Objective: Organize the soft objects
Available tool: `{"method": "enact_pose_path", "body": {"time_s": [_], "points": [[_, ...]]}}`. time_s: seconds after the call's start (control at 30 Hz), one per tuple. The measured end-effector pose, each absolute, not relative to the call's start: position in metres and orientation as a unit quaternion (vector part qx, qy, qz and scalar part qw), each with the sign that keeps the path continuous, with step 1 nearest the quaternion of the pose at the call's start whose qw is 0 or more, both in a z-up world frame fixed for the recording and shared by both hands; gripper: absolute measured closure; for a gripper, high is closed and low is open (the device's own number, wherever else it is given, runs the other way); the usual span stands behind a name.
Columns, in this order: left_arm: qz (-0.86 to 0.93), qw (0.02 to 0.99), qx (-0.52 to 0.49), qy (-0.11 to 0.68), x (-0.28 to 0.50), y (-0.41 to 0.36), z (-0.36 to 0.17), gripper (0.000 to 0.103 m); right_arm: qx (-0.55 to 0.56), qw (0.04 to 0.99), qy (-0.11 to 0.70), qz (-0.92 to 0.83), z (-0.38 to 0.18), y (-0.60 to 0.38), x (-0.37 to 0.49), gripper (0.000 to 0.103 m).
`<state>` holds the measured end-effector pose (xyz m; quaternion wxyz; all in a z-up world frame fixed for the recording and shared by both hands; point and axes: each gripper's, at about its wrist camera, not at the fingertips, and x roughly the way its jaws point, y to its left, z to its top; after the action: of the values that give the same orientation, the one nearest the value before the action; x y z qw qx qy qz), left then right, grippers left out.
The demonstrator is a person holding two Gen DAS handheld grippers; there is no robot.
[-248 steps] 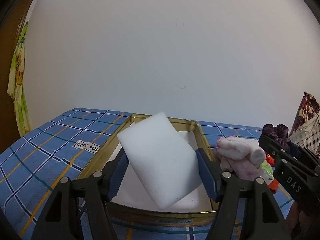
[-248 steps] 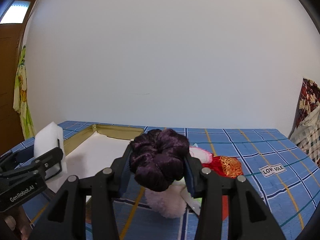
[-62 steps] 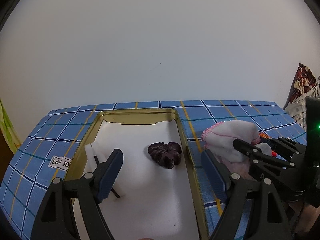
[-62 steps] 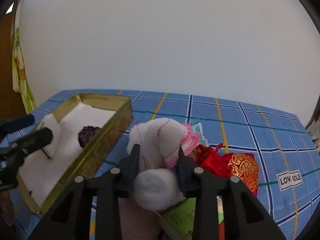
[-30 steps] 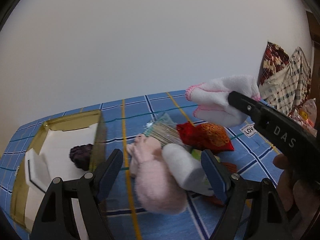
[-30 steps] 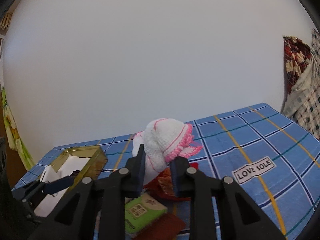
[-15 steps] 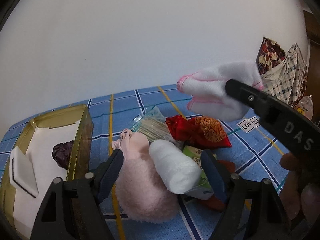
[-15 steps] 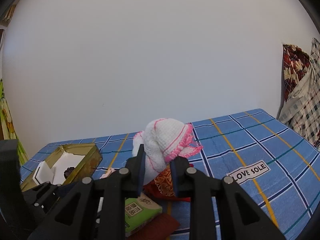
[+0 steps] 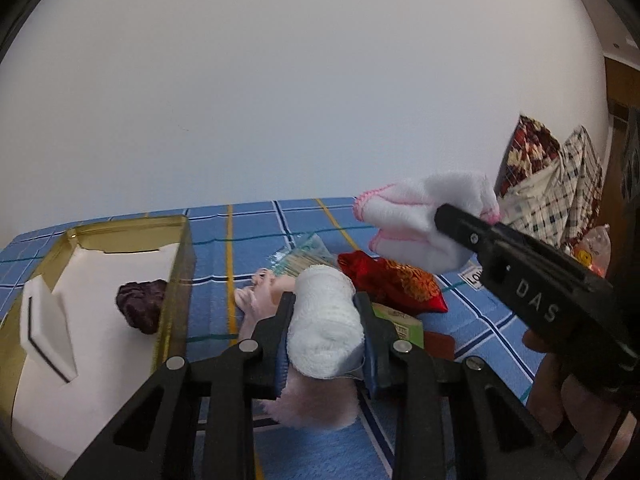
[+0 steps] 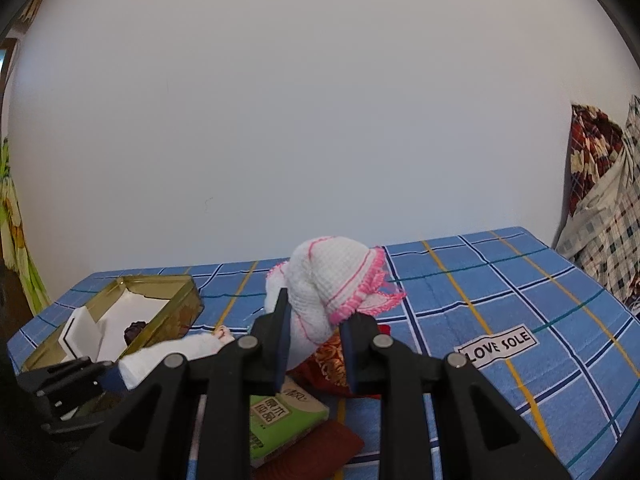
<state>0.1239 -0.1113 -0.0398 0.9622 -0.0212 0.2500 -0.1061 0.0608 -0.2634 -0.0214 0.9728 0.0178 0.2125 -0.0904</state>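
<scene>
Blue checked bedspread [image 10: 500,280]. Left gripper [image 9: 325,332], open moments ago, now clamps white roll [image 9: 326,320]; right gripper [image 10: 314,340] grips pink-edged cloth [image 10: 332,280] aloft. Gold tin [image 9: 180,280] left: next stop, probably.

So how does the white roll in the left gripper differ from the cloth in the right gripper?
The white gauze roll is a plain white, tight cylinder; the pink-edged washcloth is a loosely bunched waffle weave with pink trim. The roll sits low, just above the fluffy pink toy; the washcloth is held up well clear of the blue checked sheet. Both are white, soft, and pinched between gripper fingers, left gripper and right gripper.
</scene>
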Motion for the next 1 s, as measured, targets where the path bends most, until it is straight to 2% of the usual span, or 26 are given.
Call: {"method": "enact_pose_path", "body": {"time_s": [1.0], "points": [[-0.026, 0.985, -0.014, 0.171, 0.078, -0.069, -0.032, 0.072, 0.002, 0.975, 0.197, -0.099, -0.024, -0.252, 0.043, 0.081]]}}
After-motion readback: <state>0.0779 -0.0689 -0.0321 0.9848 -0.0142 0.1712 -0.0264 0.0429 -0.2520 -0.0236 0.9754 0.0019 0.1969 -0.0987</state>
